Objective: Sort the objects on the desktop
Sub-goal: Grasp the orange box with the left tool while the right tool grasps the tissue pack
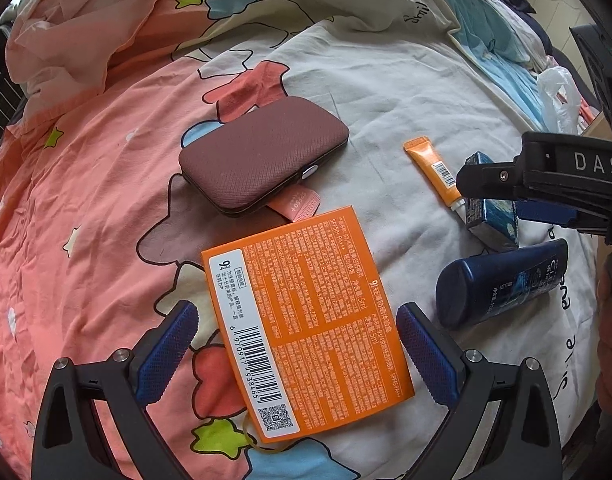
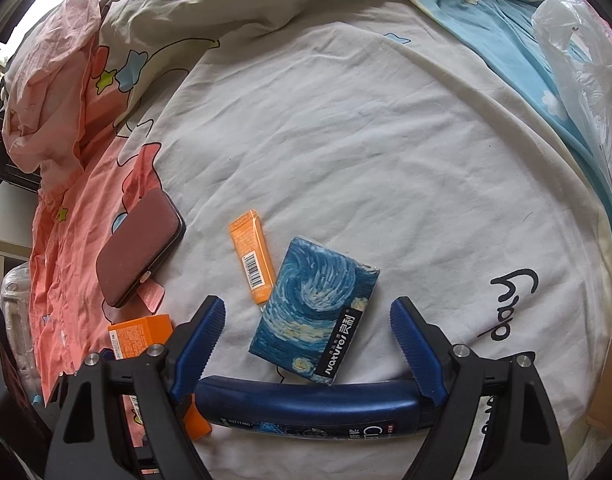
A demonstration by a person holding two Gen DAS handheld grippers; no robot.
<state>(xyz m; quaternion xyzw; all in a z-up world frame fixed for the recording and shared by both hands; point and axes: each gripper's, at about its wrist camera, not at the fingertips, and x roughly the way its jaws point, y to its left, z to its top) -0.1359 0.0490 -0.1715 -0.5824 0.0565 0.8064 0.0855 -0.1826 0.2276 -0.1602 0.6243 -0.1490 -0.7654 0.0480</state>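
Orange card packet (image 1: 306, 320) lies flat on the bedsheet (image 1: 86, 220) between the spread, empty fingers of my left claw (image 1: 298, 356). My right claw (image 2: 308, 350) gapes too, straddling the starry blue tissue pack (image 2: 306, 312), with the dark blue tube (image 2: 306, 404) lying crosswise beneath. Nearby rest a small orange tube (image 2: 253, 262) and a maroon case (image 1: 262, 156).

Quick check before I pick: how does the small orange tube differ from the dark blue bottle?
The orange tube is slim and flat; the dark blue bottle is much thicker and rounder. The tube's crimped end points away from the cameras, while the bottle lies crosswise nearer the right gripper. The tube's barcode faces up; the bottle shows a printed label. Both lie flat on the bedsheet.
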